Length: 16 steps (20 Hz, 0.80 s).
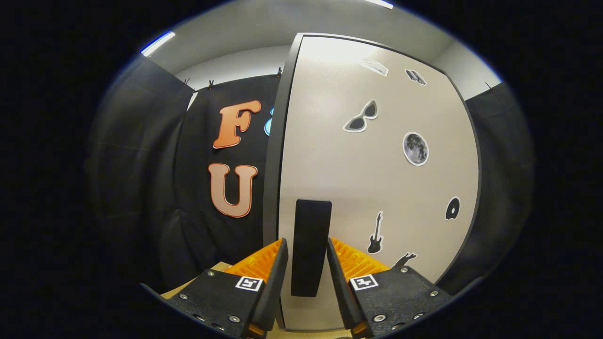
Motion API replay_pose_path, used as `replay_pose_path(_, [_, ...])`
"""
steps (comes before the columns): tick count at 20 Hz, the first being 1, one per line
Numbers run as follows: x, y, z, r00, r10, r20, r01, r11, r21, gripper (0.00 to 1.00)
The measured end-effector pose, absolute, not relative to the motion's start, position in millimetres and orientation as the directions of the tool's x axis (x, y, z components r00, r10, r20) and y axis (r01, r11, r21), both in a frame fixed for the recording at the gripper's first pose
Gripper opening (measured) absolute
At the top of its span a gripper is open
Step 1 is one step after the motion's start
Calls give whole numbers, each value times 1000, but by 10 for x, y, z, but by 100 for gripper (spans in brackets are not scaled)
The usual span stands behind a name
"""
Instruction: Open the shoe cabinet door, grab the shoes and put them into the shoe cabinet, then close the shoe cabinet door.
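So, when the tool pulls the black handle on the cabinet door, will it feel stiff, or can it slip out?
The handle looks like a rigid, upright bar standing between the fingers of the tool, so it probably will not bend. Its smooth face might slip under a loose grip. The door looks flat and thin, so it likely swings easily.

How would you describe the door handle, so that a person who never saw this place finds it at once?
Look at the pale cabinet door with small stickers. Near its left edge, low down, a black upright handle stands between the gripper jaws, which flank it with small gaps. Unlike the flat stickers, it is a plain raised bar.
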State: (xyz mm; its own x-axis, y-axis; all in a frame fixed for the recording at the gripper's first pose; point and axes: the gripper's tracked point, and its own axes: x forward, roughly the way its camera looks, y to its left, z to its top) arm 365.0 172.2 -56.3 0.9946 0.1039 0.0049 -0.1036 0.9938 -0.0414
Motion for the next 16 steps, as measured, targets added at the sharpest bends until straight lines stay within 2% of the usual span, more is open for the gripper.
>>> replay_pose_path(4, [3676,1711,-577,997,71,-15,-71,997,-13,36])
replay_pose_path(8, [3677,1707,-617,993,56,-103,-59,998,-24,36])
replay_pose_path(12, [3650,1694,-618,988,69,-137,-60,996,69,23])
replay_pose_path(16, [3555,1669,-622,990,17,-137,-9,998,54,21])
